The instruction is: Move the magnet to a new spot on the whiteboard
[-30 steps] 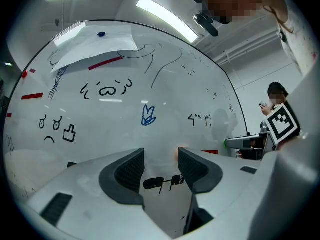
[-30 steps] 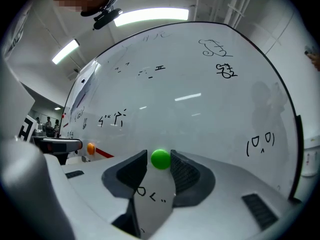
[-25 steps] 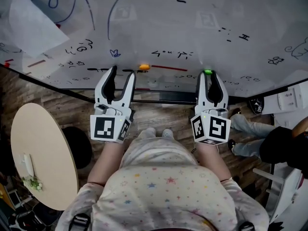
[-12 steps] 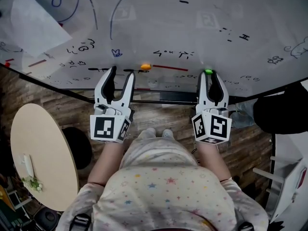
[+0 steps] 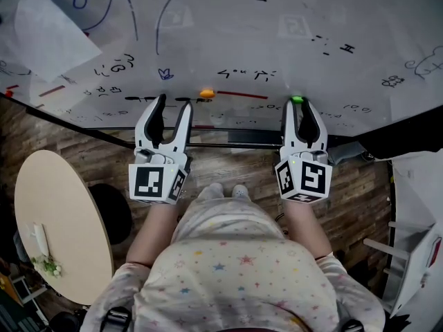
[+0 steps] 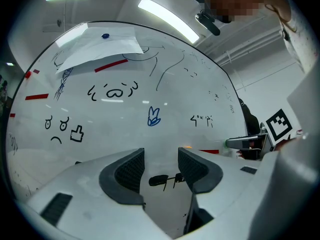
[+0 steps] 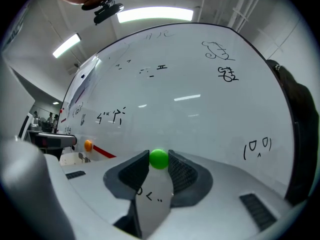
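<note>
A green ball magnet sits low on the whiteboard, against the board's face. My right gripper is shut on it, with the ball pinched between the jaw tips. An orange magnet sticks to the board at the end of a red line, between the two grippers; it also shows in the right gripper view. My left gripper is open and holds nothing, its jaws close to the board over black scribbles.
A sheet of paper hangs at the board's upper left under a blue magnet. A round beige table stands at my lower left on the wooden floor. White furniture stands at the right.
A person at the right edge has gone out of view. Both grippers and the green magnet have stayed where they were on the board.
</note>
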Demonstrator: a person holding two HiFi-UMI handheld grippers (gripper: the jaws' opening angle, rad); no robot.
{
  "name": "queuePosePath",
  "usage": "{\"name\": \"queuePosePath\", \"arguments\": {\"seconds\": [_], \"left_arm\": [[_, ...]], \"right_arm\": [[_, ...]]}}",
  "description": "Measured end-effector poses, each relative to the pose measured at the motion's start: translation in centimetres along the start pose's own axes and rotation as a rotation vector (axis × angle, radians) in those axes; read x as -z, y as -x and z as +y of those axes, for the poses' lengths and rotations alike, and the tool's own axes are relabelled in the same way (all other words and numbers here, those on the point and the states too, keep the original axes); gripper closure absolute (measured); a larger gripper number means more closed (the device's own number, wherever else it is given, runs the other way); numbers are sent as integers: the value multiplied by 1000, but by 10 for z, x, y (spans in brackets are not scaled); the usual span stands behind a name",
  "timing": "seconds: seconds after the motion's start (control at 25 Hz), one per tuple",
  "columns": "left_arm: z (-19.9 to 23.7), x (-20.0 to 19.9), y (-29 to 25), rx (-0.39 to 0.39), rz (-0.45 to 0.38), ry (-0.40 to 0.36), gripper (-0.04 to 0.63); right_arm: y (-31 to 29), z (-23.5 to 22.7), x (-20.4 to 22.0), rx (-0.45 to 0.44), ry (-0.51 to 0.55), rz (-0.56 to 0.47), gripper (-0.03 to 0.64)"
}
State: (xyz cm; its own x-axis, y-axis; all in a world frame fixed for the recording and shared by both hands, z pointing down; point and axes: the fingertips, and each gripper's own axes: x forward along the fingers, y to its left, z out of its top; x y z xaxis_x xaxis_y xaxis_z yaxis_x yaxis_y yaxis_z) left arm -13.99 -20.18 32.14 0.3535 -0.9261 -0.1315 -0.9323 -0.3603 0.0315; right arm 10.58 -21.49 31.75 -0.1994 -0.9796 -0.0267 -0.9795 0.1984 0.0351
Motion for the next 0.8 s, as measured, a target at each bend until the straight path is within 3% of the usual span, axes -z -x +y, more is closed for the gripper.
{"name": "queuePosePath", "arguments": {"seconds": [0.8], "left_arm": [[-7,-3,3,13,-12,5,405]], "right_arm": [[0,0,0,-30,15,16,500]]}}
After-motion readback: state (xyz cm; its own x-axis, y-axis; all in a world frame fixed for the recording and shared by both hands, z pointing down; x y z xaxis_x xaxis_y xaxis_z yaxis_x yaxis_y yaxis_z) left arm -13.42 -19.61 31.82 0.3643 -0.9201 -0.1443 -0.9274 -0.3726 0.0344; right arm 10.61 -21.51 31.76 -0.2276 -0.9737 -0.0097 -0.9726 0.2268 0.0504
